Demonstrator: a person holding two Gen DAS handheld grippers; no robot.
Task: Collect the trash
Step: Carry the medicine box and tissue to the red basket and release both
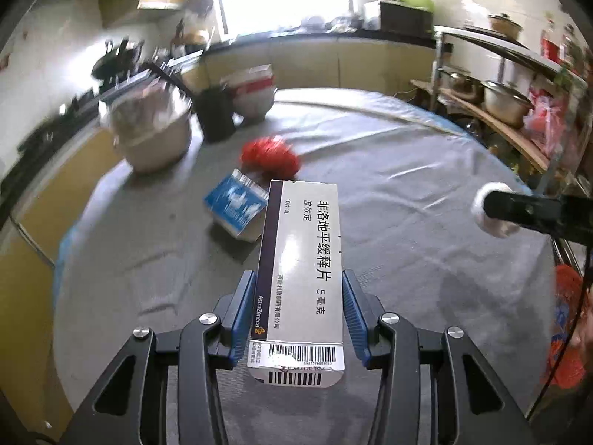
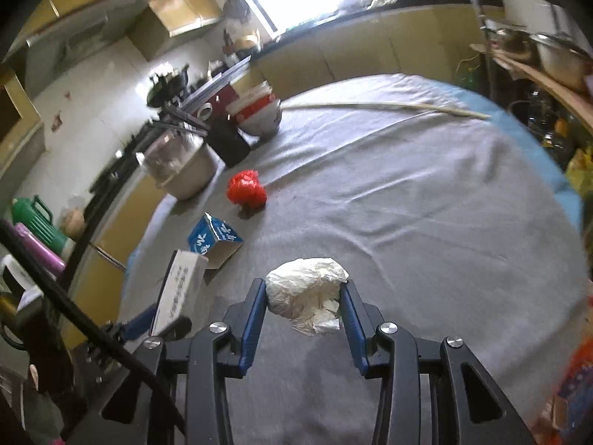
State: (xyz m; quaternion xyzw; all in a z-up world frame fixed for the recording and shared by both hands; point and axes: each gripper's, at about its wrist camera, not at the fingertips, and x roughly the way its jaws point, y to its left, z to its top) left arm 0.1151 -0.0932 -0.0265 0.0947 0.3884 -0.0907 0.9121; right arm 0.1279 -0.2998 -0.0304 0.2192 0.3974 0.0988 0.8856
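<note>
Left gripper [image 1: 299, 309] is clamped on a medicine box [image 1: 301, 259], right gripper [image 2: 303, 302] on crumpled tissue [image 2: 305, 289], both lifted for disposal; blue carton [image 1: 237, 205] lies at 11 o'clock.

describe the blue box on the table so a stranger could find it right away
On the round table with the grey cloth, look toward the left side, nearer than the crumpled red bag. The blue carton lies tipped there with one end open, the only blue-and-white item on the cloth.
</note>
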